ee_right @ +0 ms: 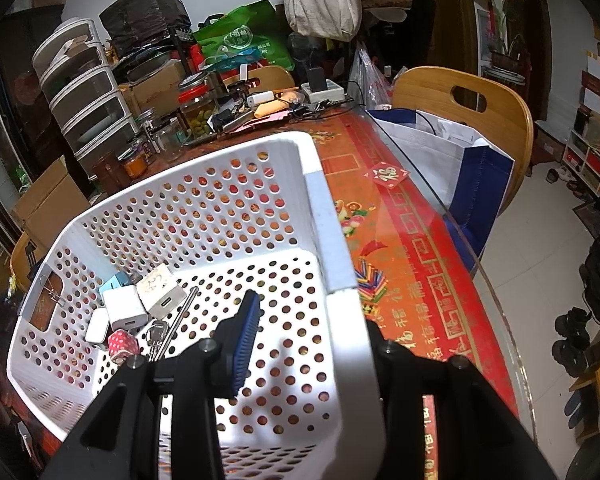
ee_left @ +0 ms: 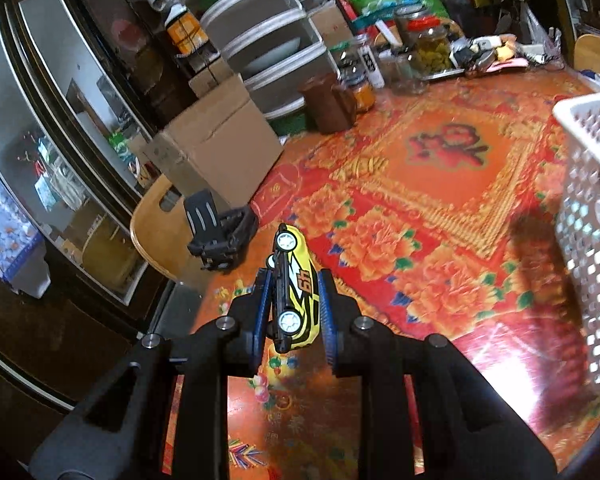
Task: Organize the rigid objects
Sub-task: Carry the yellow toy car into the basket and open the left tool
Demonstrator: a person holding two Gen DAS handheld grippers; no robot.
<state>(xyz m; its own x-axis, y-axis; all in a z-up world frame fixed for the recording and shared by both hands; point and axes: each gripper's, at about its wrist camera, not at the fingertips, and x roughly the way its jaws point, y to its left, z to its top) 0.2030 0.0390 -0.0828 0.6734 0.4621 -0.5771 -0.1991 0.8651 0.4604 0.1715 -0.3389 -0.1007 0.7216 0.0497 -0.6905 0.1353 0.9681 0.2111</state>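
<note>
My left gripper (ee_left: pixel 294 292) is shut on a yellow toy car (ee_left: pixel 296 292) marked 69, held on its side above the red flowered tablecloth. The white perforated basket (ee_left: pixel 588 208) stands to its right. My right gripper (ee_right: pixel 300 344) straddles the basket's right wall (ee_right: pixel 340 272): its left finger (ee_right: pixel 246 336) is inside, its right finger is hidden behind the wall. It appears shut on that wall. Inside the basket lie several white chargers (ee_right: pixel 126 308), a key (ee_right: pixel 156 334), a metal rod (ee_right: pixel 180 320) and a red dotted tape roll (ee_right: pixel 122 346).
A black clip-like object (ee_left: pixel 220 236) lies at the table's left edge by a wooden chair (ee_left: pixel 160 232). Jars (ee_left: pixel 428 48), a brown canister (ee_left: pixel 328 100), cardboard boxes (ee_left: pixel 220 144) and drawers crowd the far side. The table's right edge (ee_right: pixel 460 240) drops to a tiled floor.
</note>
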